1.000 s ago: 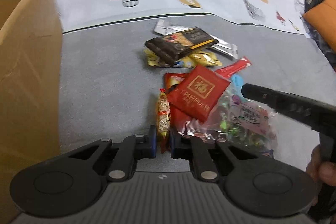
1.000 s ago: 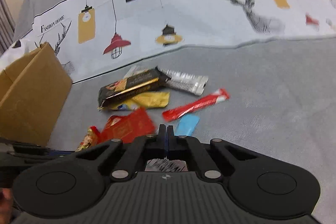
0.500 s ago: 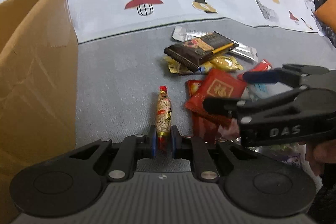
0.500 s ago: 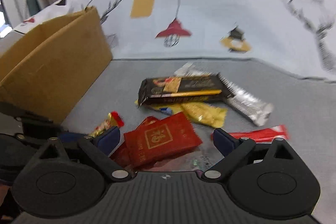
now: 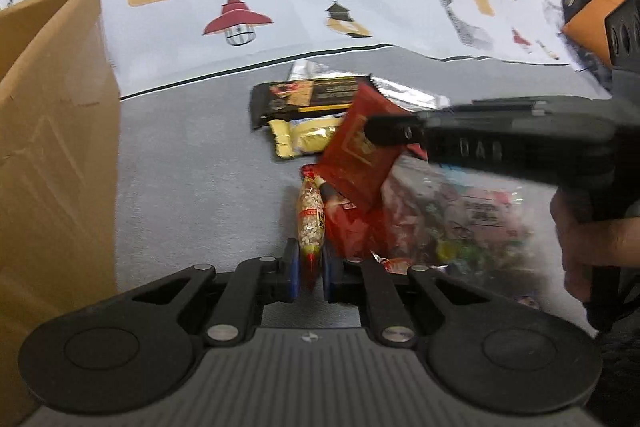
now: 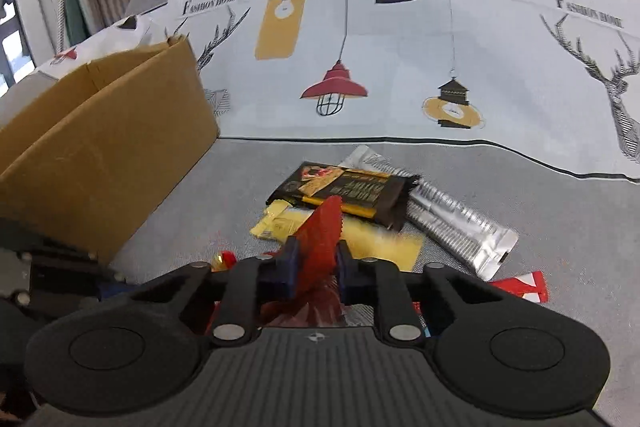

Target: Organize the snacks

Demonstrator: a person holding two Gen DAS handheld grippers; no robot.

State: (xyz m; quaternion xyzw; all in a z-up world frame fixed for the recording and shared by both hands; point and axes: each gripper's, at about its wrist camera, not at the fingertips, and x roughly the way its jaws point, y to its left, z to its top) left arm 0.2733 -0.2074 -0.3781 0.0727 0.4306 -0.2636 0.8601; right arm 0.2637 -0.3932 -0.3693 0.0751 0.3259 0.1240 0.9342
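Snacks (image 5: 316,131) mostly lie heaped on the grey cloth (image 5: 192,163), at about two o'clock from the cardboard box (image 5: 52,155). The left gripper (image 5: 308,267) pinches a small peanut packet (image 5: 310,223); the right gripper (image 6: 316,267), its jaws just closing, clamps a red packet (image 6: 320,239). Nothing seems boxed yet, though the box's inside is hidden.

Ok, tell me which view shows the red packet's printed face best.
Left wrist view: the red packet faces the camera, its gold square print visible, pinched by the right tongs. The right wrist view shows it only edge-on between the pads.
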